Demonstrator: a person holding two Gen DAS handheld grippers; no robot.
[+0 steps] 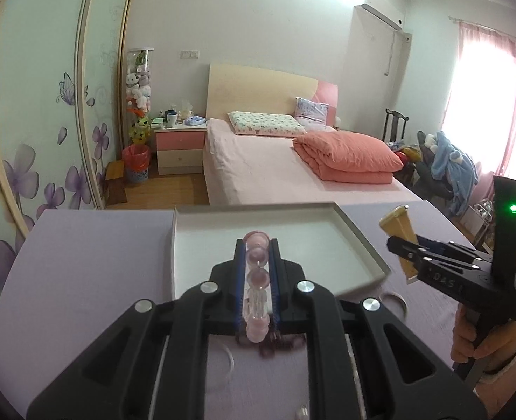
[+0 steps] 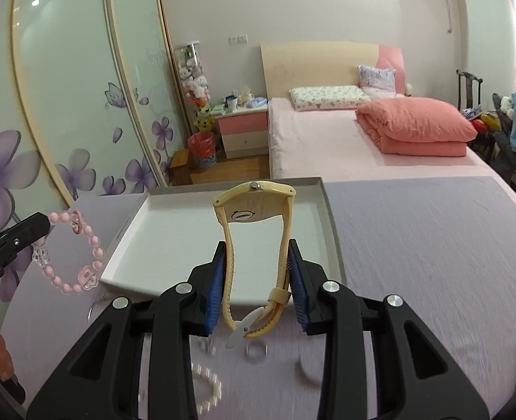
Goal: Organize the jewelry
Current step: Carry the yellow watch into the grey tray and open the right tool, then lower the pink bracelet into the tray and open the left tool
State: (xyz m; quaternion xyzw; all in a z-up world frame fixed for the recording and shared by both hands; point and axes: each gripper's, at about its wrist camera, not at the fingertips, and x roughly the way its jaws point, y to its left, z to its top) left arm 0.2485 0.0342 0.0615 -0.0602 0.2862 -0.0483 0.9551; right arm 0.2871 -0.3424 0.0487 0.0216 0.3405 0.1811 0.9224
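Observation:
My left gripper [image 1: 257,269] is shut on a pink bead bracelet [image 1: 256,280], held edge-on between the blue pads above the near edge of a white tray [image 1: 363,245]. From the right wrist view the same bracelet [image 2: 72,255] hangs as a ring from the left gripper [image 2: 44,225], left of the tray [image 2: 174,241]. My right gripper [image 2: 258,273] is shut on the strap of a cream wristwatch [image 2: 254,210], whose case stands up over the tray. In the left wrist view that watch [image 1: 399,227] sticks out of the right gripper [image 1: 394,245], right of the tray.
The tray lies on a lilac table [image 2: 415,245]. Loose jewelry lies near the table's front: a white bead bracelet [image 2: 209,385], a small ring [image 2: 256,351] and a dark bracelet [image 1: 279,344]. A bed [image 1: 275,168] and a flowered wardrobe [image 2: 65,122] stand behind.

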